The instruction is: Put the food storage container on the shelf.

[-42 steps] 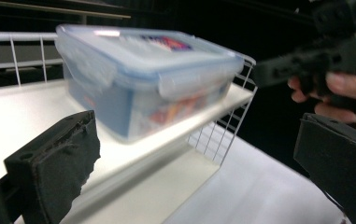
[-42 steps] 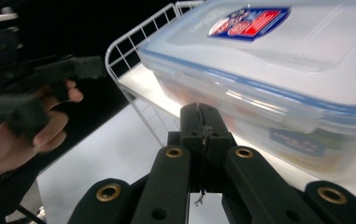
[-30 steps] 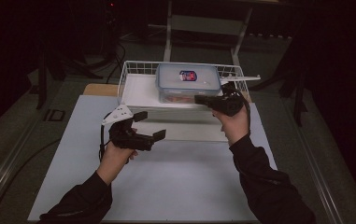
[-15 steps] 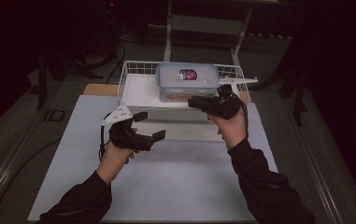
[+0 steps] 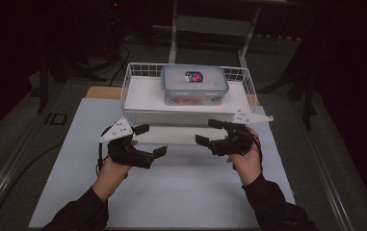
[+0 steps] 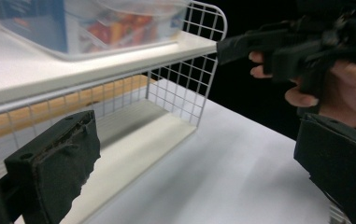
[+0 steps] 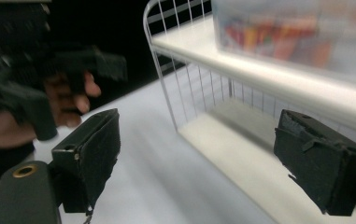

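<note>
— Container (image 5: 194,84), clear plastic with a blue-rimmed lid: where does it sit?

— At twelve o'clock on the table, up on a white shelf board (image 5: 142,96) inside the white wire basket (image 5: 129,82). In the high view a small red and blue label shows on its lid. In the left gripper view (image 6: 87,25) coloured contents show blurred through its wall; I cannot tell what they are.

— And the right gripper?

— Right gripper (image 5: 209,131) hovers over the white table sheet (image 5: 181,192) at about four o'clock from the container, just in front of the basket's front edge. Its jaws have just been opening and stand spread wide, with nothing between them. In its own view (image 7: 194,158) the two black pads frame the basket's corner and the lower white board (image 7: 241,158) beneath the shelf.

— The left one?

— Left gripper (image 5: 150,140) is at about seven o'clock from the container, also near the basket front and apart from it. Its jaws are spread too, pinching nothing. In its own view (image 6: 194,163) the pads sit well apart, with the basket's wire wall (image 6: 185,88) beyond them, and the right hand (image 6: 339,93) with its gripper farther off.

— Do the two grippers touch?

— No, they face each other across a bare stretch of the sheet, well apart.
</note>
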`<state>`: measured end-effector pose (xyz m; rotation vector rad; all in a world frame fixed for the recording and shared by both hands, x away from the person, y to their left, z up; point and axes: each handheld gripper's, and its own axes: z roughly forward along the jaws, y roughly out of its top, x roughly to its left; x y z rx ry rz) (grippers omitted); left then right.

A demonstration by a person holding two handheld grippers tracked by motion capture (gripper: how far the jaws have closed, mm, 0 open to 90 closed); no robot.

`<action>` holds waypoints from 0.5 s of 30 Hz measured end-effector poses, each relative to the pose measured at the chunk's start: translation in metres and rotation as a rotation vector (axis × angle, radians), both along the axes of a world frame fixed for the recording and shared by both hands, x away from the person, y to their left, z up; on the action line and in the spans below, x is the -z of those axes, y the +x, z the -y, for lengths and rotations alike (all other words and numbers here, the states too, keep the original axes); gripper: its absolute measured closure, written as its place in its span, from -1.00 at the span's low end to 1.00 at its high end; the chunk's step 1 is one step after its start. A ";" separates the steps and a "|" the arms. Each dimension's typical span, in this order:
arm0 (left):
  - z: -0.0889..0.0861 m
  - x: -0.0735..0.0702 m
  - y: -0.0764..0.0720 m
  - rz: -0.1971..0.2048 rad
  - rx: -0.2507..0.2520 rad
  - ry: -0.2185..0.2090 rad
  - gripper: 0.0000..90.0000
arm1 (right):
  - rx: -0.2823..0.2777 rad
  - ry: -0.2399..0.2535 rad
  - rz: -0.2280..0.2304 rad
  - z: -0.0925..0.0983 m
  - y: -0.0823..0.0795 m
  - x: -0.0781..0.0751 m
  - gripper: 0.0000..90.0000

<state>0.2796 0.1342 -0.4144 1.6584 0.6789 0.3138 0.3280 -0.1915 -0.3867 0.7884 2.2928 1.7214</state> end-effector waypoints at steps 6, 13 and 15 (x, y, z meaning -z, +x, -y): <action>0.003 0.013 -0.011 0.023 0.038 -0.002 -0.99 | 0.009 -0.017 -0.015 0.009 -0.012 0.026 -0.69; 0.001 0.028 -0.017 -0.004 0.063 0.020 -0.99 | 0.027 -0.047 0.002 0.019 -0.025 0.051 -0.69; 0.000 0.033 -0.020 -0.014 0.060 0.029 -0.99 | 0.035 -0.053 0.013 0.024 -0.029 0.057 -0.68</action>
